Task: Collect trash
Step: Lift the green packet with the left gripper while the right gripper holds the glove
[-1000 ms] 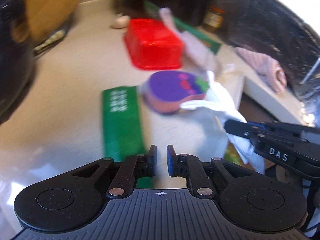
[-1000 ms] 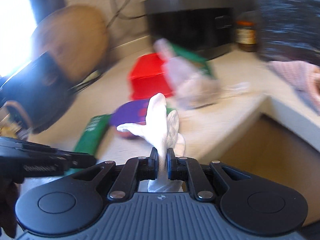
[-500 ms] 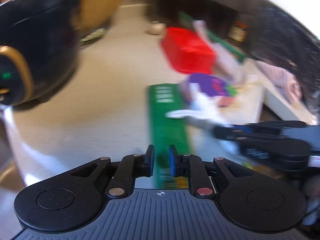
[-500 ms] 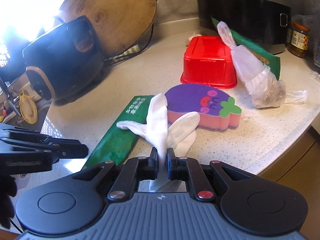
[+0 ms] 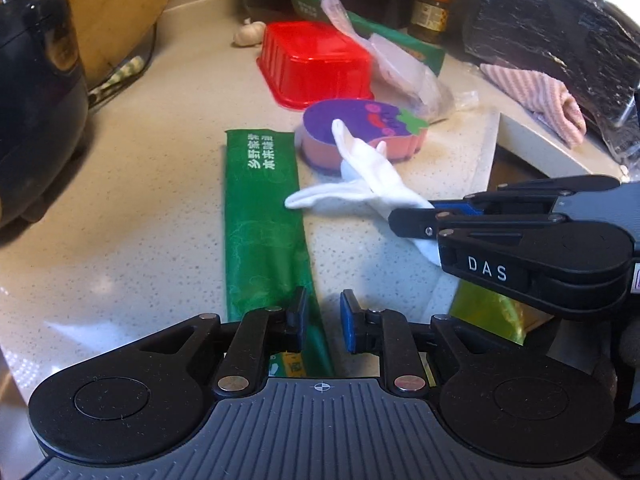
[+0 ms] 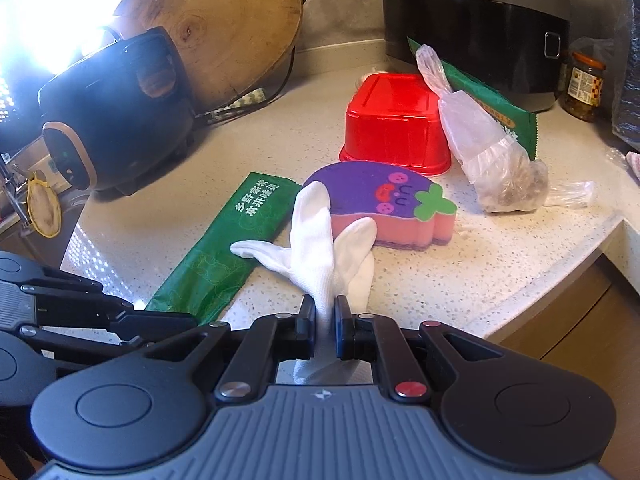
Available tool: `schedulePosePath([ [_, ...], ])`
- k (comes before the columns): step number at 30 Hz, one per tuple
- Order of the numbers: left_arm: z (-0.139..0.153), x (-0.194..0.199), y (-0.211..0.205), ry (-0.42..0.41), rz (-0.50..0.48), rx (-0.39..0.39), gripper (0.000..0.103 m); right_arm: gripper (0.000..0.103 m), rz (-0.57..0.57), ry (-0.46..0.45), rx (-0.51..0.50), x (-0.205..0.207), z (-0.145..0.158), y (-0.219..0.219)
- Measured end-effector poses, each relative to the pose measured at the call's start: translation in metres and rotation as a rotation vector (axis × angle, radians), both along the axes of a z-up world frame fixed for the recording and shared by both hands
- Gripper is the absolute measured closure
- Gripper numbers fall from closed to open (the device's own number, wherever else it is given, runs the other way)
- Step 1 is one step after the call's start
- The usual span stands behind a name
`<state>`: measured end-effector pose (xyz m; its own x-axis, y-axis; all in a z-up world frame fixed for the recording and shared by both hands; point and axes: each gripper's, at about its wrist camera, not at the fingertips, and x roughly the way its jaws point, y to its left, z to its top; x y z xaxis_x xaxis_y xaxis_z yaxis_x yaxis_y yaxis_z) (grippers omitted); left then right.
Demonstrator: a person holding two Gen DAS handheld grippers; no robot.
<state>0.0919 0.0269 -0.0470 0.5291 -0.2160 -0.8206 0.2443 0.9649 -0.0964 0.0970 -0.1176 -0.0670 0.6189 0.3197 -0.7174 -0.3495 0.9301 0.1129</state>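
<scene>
— White cloth, a glove [image 6: 320,240] by the look of its fingers, is pinched between the pressed-together jaws of the right tool [image 6: 325,322]. Why hold it up like that?

— Probably because it counts as trash: lifted off the worktop [image 6: 500,264], it can be carried away in one piece. Its loose fingers droop over the green packet [image 5: 260,216] and toward the purple sponge [image 6: 380,200].

— And the left tool [image 5: 323,322]?

— Its jaws are opening with nothing between them, poised just above the near end of that green packet. I'd judge the packet is its next pick, since it lies flat and offers a thin edge.

— What else is left?

— A tied plastic bag [image 6: 492,160] leaning against the upturned red tub [image 6: 396,128], and a second green packet [image 6: 492,104] behind it, all well apart from both tools.
</scene>
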Motion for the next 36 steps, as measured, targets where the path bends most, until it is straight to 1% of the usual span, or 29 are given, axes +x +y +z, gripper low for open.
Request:
schedulePosePath([
  [3,0.002,0.0,0.008,0.008,0.024,-0.053,0.081,0.094,0.004,0.0,0.001,0.001,0.0,-0.001],
  [5,0.011,-0.006,0.014,-0.028,0.037,-0.08,0.081,0.094,0.008,-0.004,-0.004,0.001,0.0,0.001],
  [6,0.016,-0.01,0.016,-0.059,0.041,-0.065,0.081,0.094,0.011,-0.005,-0.007,0.001,0.0,0.001],
  [8,0.021,-0.014,0.016,-0.1,0.048,0.022,0.081,0.094,0.015,-0.006,-0.009,0.002,-0.001,0.002],
  [10,0.017,-0.013,0.015,-0.092,0.047,0.083,0.08,0.094,0.019,-0.007,-0.009,0.003,-0.001,0.004],
  [12,0.009,-0.011,0.012,-0.061,0.048,0.104,0.08,0.093,0.024,-0.009,-0.008,0.003,-0.002,0.004],
  [14,0.006,-0.013,0.006,-0.073,0.037,0.125,0.077,0.093,0.031,-0.011,-0.008,0.004,-0.002,0.005],
  [16,0.005,-0.012,0.002,-0.073,0.034,0.117,0.074,0.093,0.037,-0.015,-0.007,0.004,-0.003,0.005],
  [20,0.003,-0.008,-0.002,-0.071,0.026,0.054,0.065,0.092,0.049,-0.025,-0.008,0.002,-0.004,0.005],
  [22,0.003,-0.006,-0.005,-0.076,0.014,0.06,0.064,0.092,0.054,-0.027,-0.01,0.002,-0.004,0.005],
  [24,0.004,-0.004,-0.005,-0.085,0.028,0.078,0.064,0.092,0.059,-0.026,-0.008,0.002,-0.003,0.004],
  [27,-0.001,0.002,-0.004,-0.093,0.06,0.15,0.063,0.092,0.064,-0.024,-0.003,0.002,-0.003,0.003],
  [28,-0.003,0.005,-0.002,-0.091,0.065,0.16,0.059,0.092,0.066,-0.024,-0.002,0.003,-0.003,0.002],
  [29,-0.004,0.008,0.0,-0.093,0.072,0.157,0.055,0.092,0.068,-0.023,-0.003,0.003,-0.003,0.002],
  [30,-0.004,0.01,0.002,-0.09,0.079,0.15,0.054,0.092,0.07,-0.024,-0.005,0.003,-0.003,0.002],
  [33,-0.005,0.017,0.008,-0.065,0.097,0.089,0.053,0.091,0.077,-0.04,-0.022,0.003,-0.001,0.004],
  [35,-0.006,0.019,0.003,-0.07,0.079,0.097,0.053,0.09,0.079,-0.072,-0.038,0.003,0.0,0.006],
  [36,-0.006,0.018,0.001,-0.075,0.073,0.092,0.053,0.085,0.081,-0.087,-0.046,0.003,0.001,0.007],
])
